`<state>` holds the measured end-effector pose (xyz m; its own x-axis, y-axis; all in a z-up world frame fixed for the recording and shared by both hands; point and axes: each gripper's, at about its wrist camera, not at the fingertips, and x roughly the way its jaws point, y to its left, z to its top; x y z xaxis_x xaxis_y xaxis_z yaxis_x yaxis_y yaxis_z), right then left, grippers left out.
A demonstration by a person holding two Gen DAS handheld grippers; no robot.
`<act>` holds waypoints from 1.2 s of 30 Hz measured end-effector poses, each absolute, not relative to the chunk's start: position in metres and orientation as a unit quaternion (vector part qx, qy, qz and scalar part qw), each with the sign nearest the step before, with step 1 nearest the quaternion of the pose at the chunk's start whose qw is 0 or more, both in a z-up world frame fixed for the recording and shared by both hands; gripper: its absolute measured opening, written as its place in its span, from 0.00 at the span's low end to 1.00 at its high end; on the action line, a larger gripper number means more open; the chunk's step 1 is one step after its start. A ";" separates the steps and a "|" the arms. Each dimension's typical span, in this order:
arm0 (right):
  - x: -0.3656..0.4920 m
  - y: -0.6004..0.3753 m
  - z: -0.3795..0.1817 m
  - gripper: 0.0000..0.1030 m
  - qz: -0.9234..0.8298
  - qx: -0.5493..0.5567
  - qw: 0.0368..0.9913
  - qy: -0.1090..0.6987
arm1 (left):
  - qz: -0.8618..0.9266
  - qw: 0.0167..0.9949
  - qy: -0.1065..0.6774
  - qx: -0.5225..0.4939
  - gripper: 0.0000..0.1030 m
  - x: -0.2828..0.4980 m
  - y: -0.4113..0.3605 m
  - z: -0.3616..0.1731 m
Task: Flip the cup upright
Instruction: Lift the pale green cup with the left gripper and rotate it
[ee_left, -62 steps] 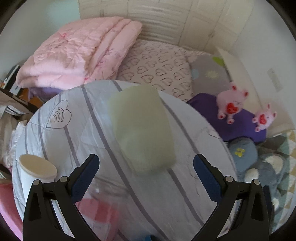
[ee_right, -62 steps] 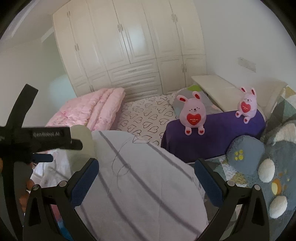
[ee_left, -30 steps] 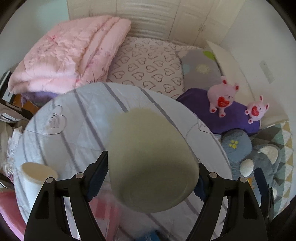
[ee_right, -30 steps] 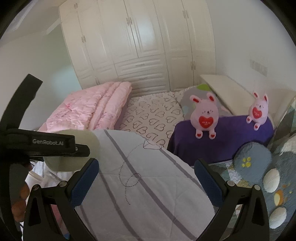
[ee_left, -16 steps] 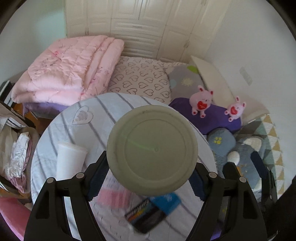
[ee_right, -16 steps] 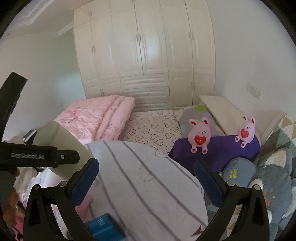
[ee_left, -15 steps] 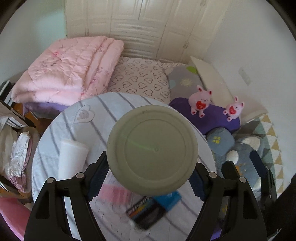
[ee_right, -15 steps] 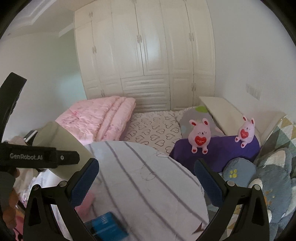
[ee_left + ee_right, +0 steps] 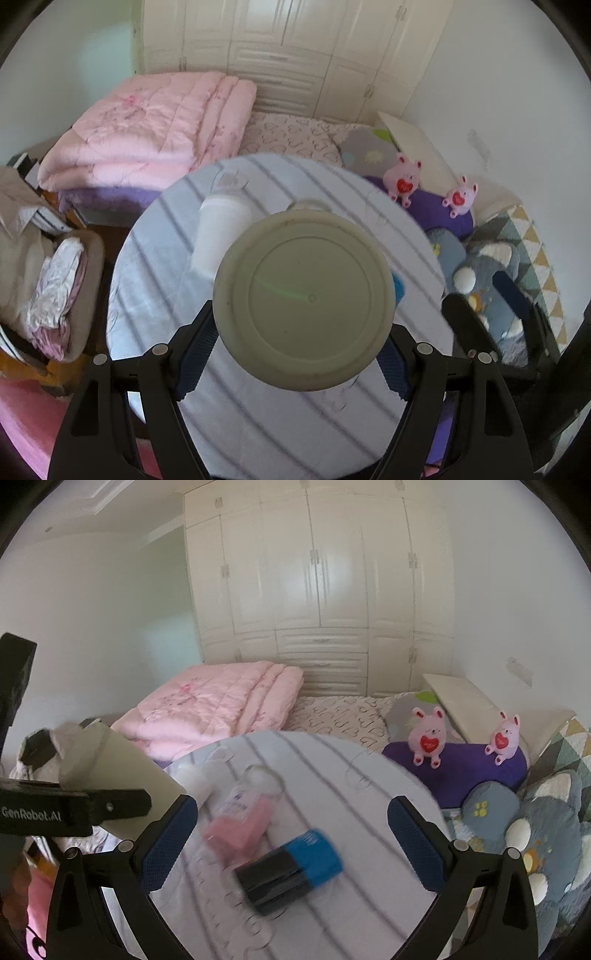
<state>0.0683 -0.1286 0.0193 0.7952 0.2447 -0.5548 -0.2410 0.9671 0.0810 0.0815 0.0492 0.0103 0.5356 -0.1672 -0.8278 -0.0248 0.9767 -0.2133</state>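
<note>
My left gripper (image 9: 295,354) is shut on a pale green cup (image 9: 303,299) and holds it in the air above the round table (image 9: 258,435). The cup's flat base faces my left wrist camera and hides much of the table behind it. In the right wrist view the same cup (image 9: 110,771) shows at the far left, tilted, clamped in the left gripper's black body. My right gripper (image 9: 291,834) is open and empty, above the table (image 9: 332,760).
A white cup (image 9: 218,229) stands on the table's left part. A pink-capped clear bottle (image 9: 240,812) and a blue and black box (image 9: 291,867) lie on the striped cloth. A bed with a pink quilt (image 9: 155,129), plush rabbits (image 9: 428,738) and cushions surround the table.
My left gripper closed on the lying cup, lifted it off the table and turned it so its base faces the camera. Both views have risen and pulled back.
</note>
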 end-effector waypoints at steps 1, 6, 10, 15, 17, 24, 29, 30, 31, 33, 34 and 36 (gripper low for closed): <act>0.064 -0.126 0.019 1.00 0.130 0.002 0.947 0.295 | -0.040 0.868 0.485 -0.099 0.77 0.076 0.053 0.006; 0.048 -0.113 0.010 1.00 0.134 -0.008 0.943 0.303 | -0.045 0.862 0.493 -0.111 0.77 0.055 0.070 -0.013; 0.044 -0.110 -0.001 1.00 0.127 -0.013 0.940 0.315 | -0.050 0.857 0.499 -0.121 0.77 0.060 0.076 -0.027; 0.041 -0.107 -0.009 1.00 0.119 -0.013 0.937 0.328 | -0.047 0.866 0.479 -0.136 0.77 0.069 0.078 -0.041; 0.043 -0.108 -0.010 1.00 0.116 -0.013 0.936 0.333 | -0.042 0.876 0.461 -0.135 0.77 0.072 0.077 -0.046; 0.045 -0.104 -0.022 1.00 0.106 -0.026 0.933 0.344 | -0.048 0.874 0.463 -0.142 0.77 0.060 0.078 -0.092; 0.042 -0.095 -0.034 1.00 0.113 -0.034 0.926 0.360 | -0.059 0.872 0.461 -0.155 0.77 0.035 0.084 -0.102; 0.042 -0.094 -0.035 1.00 0.115 -0.036 0.925 0.361 | -0.061 0.873 0.459 -0.155 0.77 0.029 0.085 -0.102; 0.040 -0.091 -0.037 1.00 0.116 -0.039 0.923 0.364 | -0.064 0.873 0.459 -0.155 0.77 0.024 0.087 -0.102; 0.039 -0.087 -0.039 1.00 0.117 -0.043 0.921 0.369 | -0.065 0.871 0.461 -0.155 0.78 0.017 0.088 -0.106; 0.037 -0.085 -0.041 1.00 0.119 -0.043 0.920 0.370 | -0.066 0.869 0.465 -0.154 0.78 0.013 0.088 -0.109; 0.034 -0.082 -0.042 1.00 0.123 -0.043 0.918 0.374 | -0.065 0.863 0.476 -0.155 0.78 0.009 0.089 -0.118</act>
